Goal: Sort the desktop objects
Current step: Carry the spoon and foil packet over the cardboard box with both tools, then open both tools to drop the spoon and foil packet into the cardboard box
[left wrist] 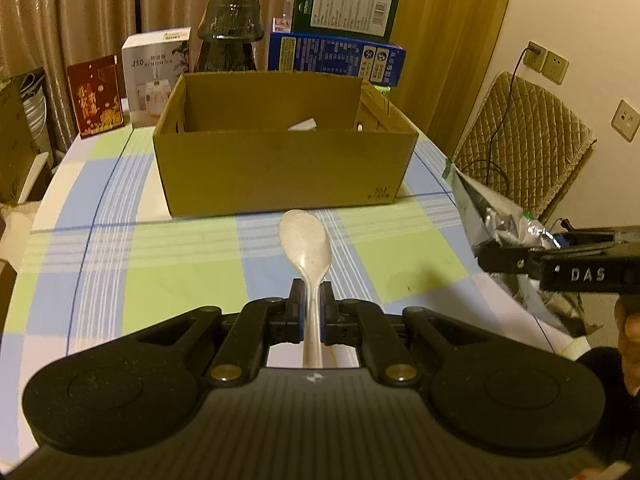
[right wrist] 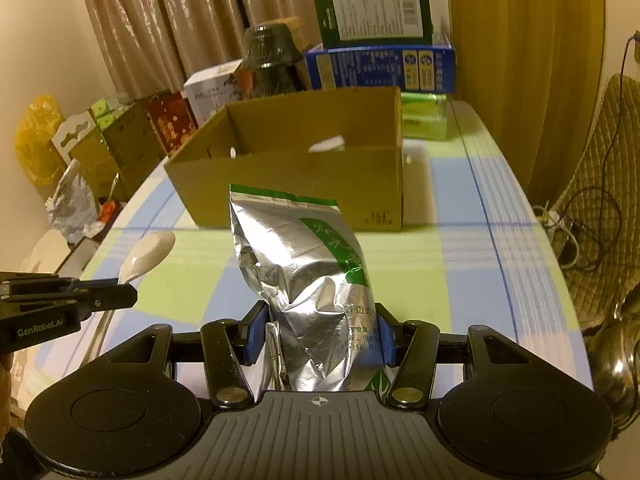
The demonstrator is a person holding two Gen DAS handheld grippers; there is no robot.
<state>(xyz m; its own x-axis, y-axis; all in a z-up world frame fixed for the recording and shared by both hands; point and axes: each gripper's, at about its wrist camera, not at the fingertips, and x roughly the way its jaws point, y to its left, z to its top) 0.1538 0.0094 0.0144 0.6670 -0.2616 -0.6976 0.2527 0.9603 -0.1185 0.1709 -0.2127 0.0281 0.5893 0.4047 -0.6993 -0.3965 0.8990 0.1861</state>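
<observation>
A checked blue, green and white surface (left wrist: 120,264) backs onto curtains, with a row of printed boxes (left wrist: 336,60) and a dark bottle (left wrist: 228,40) standing behind an open cardboard box (left wrist: 280,168). The left hand-held gripper (left wrist: 312,312) pinches a pale spoon (left wrist: 306,248) by its handle, bowl pointing at the box's near wall. The right hand-held gripper (right wrist: 320,336) clamps a crumpled foil bag (right wrist: 304,280), with bare cloth between it and the box.

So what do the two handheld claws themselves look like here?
Both match: the left claw and right claw have matte black bodies, ribbed grey top plates, brass-coloured pivot pins and blue finger pads. Side markings read "DAS" and "GenRobot.AI". A dark sleeve shows.
</observation>
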